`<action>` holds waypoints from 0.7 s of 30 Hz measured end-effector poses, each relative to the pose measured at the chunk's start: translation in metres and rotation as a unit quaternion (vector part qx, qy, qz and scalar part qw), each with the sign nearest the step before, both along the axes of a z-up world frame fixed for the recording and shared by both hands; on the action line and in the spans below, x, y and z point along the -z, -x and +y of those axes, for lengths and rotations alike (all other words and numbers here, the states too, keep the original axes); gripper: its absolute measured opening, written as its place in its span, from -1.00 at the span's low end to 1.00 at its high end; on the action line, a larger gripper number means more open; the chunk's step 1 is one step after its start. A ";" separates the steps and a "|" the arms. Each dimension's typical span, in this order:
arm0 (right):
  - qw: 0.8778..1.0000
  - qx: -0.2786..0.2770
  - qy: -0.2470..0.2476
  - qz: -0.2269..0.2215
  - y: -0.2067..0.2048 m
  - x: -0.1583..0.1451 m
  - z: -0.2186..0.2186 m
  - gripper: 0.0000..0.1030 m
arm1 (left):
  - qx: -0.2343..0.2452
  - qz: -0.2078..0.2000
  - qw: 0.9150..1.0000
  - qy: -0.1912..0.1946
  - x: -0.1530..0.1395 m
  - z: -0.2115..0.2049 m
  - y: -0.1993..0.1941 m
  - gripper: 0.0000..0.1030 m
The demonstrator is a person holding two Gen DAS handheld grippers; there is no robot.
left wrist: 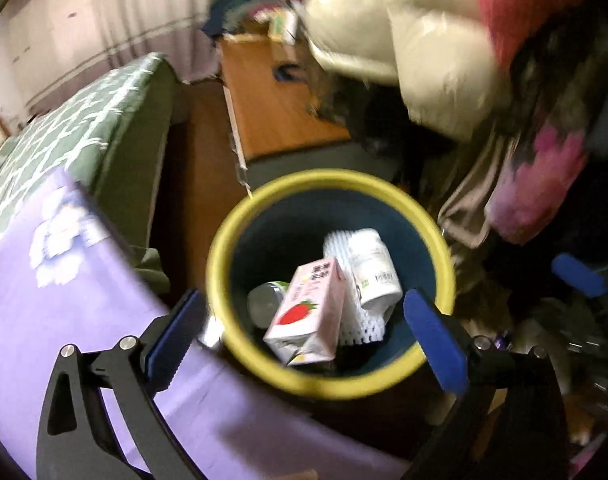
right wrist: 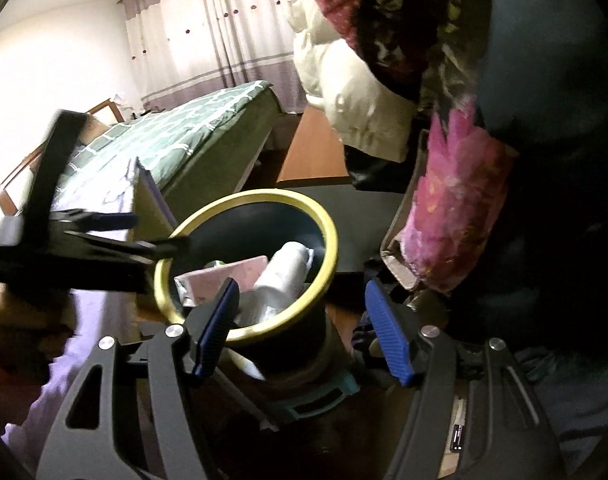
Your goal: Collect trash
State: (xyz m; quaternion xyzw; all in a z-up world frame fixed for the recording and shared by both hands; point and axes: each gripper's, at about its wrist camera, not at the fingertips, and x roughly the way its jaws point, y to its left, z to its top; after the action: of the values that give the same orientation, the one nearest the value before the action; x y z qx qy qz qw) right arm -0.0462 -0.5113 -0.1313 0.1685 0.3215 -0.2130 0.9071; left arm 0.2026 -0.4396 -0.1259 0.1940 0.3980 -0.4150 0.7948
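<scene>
Both views are dim indoors, with heavy fisheye bending that curves straight lines and leaves black corners around the round picture. In the right wrist view, daylight comes through the curtain [right wrist: 208, 36] at far left and burns the wall [right wrist: 44, 80] beside it out to plain white glare; the near right side sinks into almost solid shadow. The left wrist view is smeared by motion blur: the yellow rim of the bin [left wrist: 331, 388] and the pale padded clothing [left wrist: 415, 48] at far right are soft, and the purple cloth [left wrist: 44, 320] at near left shows no sharp detail. The bin's inside is murky.
</scene>
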 end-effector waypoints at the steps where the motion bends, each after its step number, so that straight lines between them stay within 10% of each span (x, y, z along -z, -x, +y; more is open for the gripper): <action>1: 1.000 -0.004 0.001 -0.001 0.000 -0.001 0.004 0.22 | -0.013 -0.007 1.000 0.018 -0.013 0.020 0.003 0.90; 8: 0.999 -0.050 0.015 -0.015 -0.006 -0.017 0.041 0.24 | -0.132 -0.055 0.986 0.086 -0.063 0.159 0.036 0.91; 21: 0.985 -0.153 0.057 -0.056 -0.001 -0.053 0.136 0.31 | -0.376 -0.141 0.907 0.124 -0.083 0.389 0.139 0.91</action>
State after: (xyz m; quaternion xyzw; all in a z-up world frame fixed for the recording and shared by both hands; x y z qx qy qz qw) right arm -0.0454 -0.3755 -0.0782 0.0767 0.2798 -0.0800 0.9536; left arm 0.0632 -0.0510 -0.0428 -0.0141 0.2706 -0.1001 0.9574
